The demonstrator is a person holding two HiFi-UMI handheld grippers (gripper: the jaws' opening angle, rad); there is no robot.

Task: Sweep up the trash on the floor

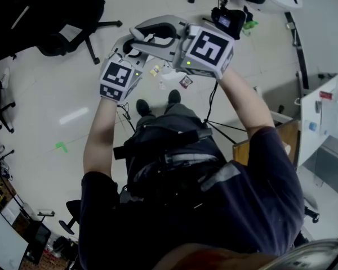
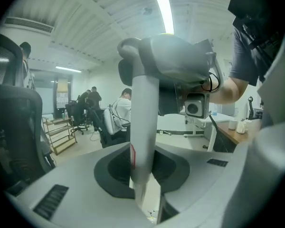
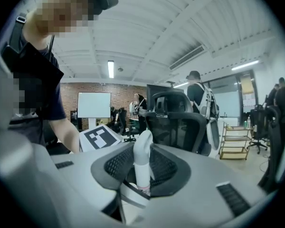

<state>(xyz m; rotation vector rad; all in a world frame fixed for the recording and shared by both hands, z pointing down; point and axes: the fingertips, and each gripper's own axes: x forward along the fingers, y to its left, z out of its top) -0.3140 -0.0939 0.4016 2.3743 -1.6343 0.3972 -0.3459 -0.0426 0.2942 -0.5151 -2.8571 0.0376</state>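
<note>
- Trash (image 1: 185, 81) is what matters here: a few small scraps lie on the pale floor (image 1: 56, 94), just ahead of the person's shoes (image 1: 143, 107), with another bit (image 1: 155, 71) close by.
- The left gripper (image 2: 142, 175) is pinching a pale pole (image 2: 143, 113) that stands upright between its jaws.
- The right gripper (image 3: 145, 175) is clamped on a white handle (image 3: 142, 156) with a curved tip.
- I cannot tell from where I stand which of the two is the broom and which the pan. Their lower ends are out of sight.
- What could go wrong, as I judge it:
  - Both tools are held high, up near the person's head, so the working ends may swing as they come down and scatter the light scraps instead of gathering them.
  - The pole sits in the left jaws near its lower part, with a lot of length above. If the grip is loose it could twist or slide once it meets the floor.
  - The two grippers are just beside each other, so the handles could knock together.
  - An office chair (image 1: 62, 27) stands off to the left, and a wide sweep might catch its legs.
- The trash is well apart from both sets of fingers. It lies far below them on the floor, showing under the marker cubes in the head view. Neither gripper view shows it.
</note>
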